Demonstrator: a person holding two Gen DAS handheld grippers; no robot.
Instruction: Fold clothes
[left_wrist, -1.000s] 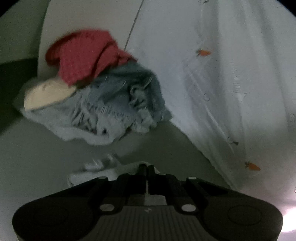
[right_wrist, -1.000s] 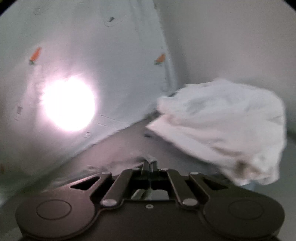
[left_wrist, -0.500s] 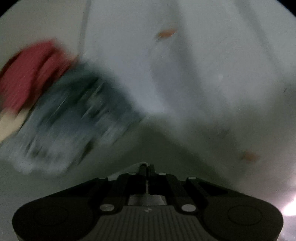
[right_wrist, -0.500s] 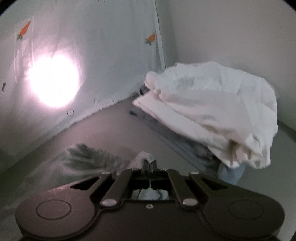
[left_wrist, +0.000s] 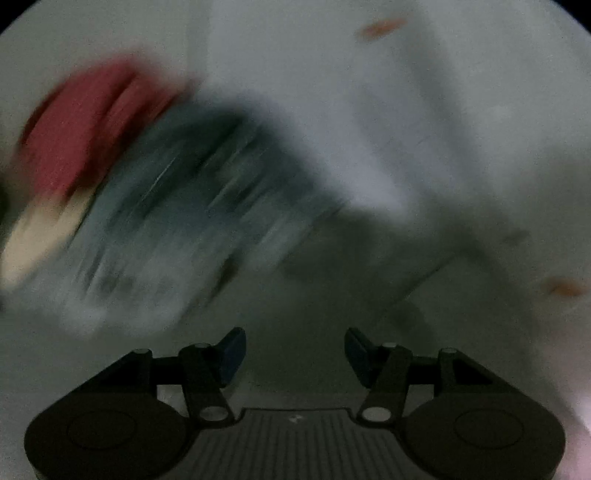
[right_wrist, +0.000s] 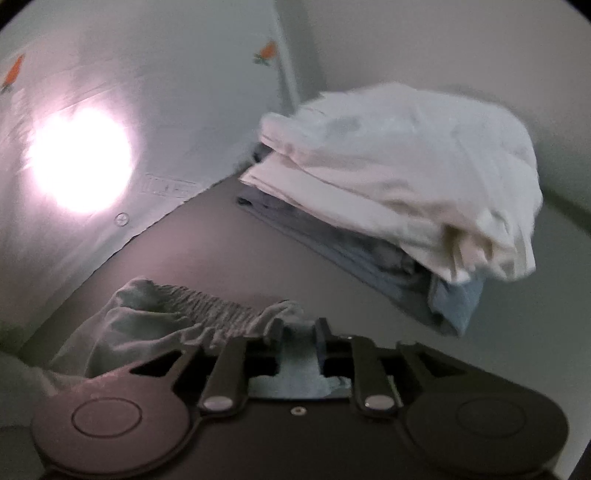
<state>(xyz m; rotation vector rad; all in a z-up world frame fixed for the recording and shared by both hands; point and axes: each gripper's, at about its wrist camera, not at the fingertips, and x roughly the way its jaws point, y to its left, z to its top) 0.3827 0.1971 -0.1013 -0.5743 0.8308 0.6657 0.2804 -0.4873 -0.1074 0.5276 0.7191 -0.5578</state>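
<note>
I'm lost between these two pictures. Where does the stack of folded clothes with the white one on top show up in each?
Left wrist view: not in it; only a blurred red-and-blue heap shows.
Right wrist view: white-topped stack at upper right, on the grey table.
Shared landmark: the pale carrot-printed cloth, right side of the left view, left side of the right view.

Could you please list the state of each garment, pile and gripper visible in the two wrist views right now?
left gripper: open, jaws just opened, nothing between them.
right gripper: jaws just opened partway, light blue cloth between them; grip unclear.
grey elastic-waist garment: crumpled on the table beside the right gripper.
white garment: roughly folded, on top of a stack.
blue-grey garments: folded flat beneath it.
unfolded pile: heaped, blurred, red piece on top.
</note>
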